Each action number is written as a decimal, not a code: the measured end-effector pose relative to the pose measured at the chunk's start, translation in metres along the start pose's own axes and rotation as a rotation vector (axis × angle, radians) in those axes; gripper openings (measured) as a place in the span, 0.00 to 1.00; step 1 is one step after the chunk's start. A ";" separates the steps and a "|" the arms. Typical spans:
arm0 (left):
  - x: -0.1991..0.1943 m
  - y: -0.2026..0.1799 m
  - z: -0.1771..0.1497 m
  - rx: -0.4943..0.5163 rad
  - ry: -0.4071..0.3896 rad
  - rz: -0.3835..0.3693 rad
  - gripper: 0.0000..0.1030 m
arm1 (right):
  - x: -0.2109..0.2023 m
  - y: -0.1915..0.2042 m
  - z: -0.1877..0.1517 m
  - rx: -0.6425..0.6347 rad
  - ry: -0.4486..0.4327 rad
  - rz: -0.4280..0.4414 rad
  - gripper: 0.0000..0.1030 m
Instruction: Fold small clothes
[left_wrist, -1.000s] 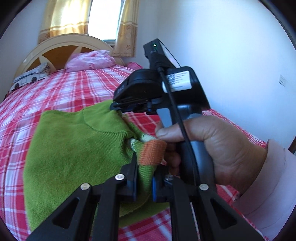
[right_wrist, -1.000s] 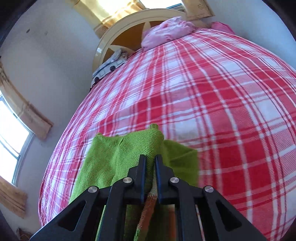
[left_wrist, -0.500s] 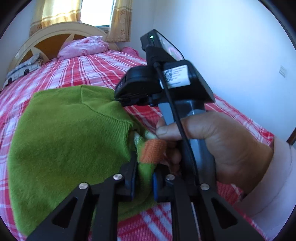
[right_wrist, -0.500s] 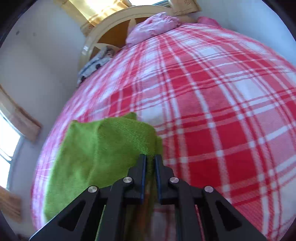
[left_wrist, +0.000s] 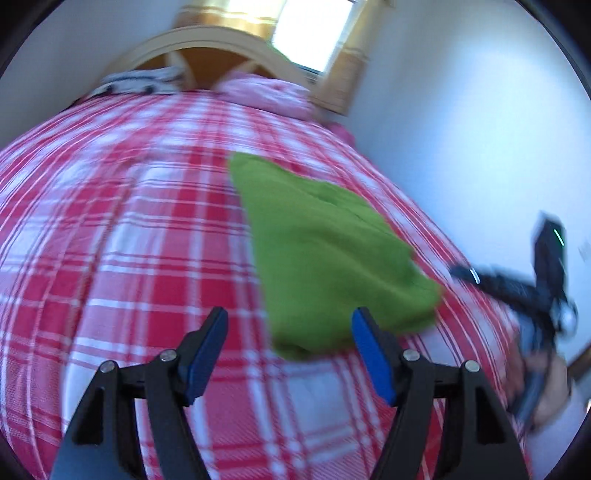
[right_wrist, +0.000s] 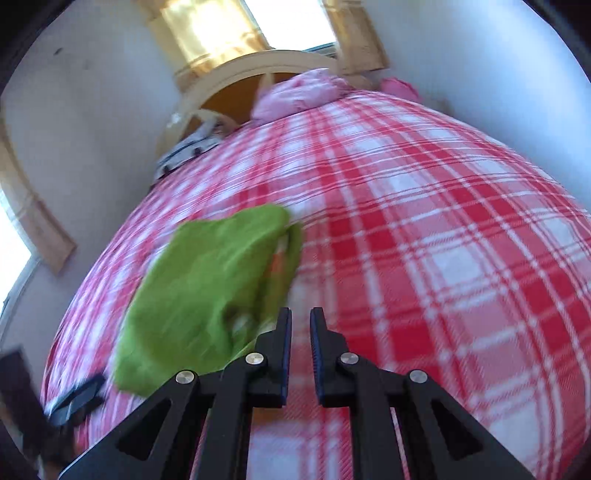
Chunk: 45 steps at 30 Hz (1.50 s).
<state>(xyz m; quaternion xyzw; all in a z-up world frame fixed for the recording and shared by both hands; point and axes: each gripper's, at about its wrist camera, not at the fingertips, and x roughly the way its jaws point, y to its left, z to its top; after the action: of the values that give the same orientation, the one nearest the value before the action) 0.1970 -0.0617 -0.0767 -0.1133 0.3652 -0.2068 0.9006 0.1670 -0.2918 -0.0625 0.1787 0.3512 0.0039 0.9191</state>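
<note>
So the folded green sweater (left_wrist: 325, 254) lies on the bed (left_wrist: 122, 236), just ahead-right of the left tool (left_wrist: 290, 328), whose jaws are opening on nothing. Right tool (right_wrist: 300, 325) is nearly together, empty; sweater's ahead-left of it.

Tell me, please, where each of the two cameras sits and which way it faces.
Left wrist: on the left gripper, jaws opening with nothing between them; looks down across the bed towards the headboard; the other hand shows at the right edge.
Right wrist: on the right gripper, jaws nearly shut on nothing; same direction; no hand is clear.
Both share the green garment lying on the bed, and the headboard.
</note>
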 end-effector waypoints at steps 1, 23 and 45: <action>0.003 0.002 0.004 -0.017 -0.002 0.010 0.70 | -0.001 0.010 -0.006 -0.013 0.010 0.021 0.13; 0.043 -0.007 -0.013 0.098 0.141 0.052 0.45 | 0.033 0.022 -0.059 -0.015 0.138 0.000 0.18; 0.041 -0.012 0.044 0.185 0.072 0.246 0.71 | -0.003 0.061 -0.017 -0.161 -0.045 -0.097 0.46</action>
<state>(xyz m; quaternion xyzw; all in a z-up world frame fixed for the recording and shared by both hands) 0.2515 -0.0891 -0.0663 0.0234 0.3879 -0.1316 0.9120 0.1611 -0.2294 -0.0524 0.0871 0.3372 -0.0165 0.9373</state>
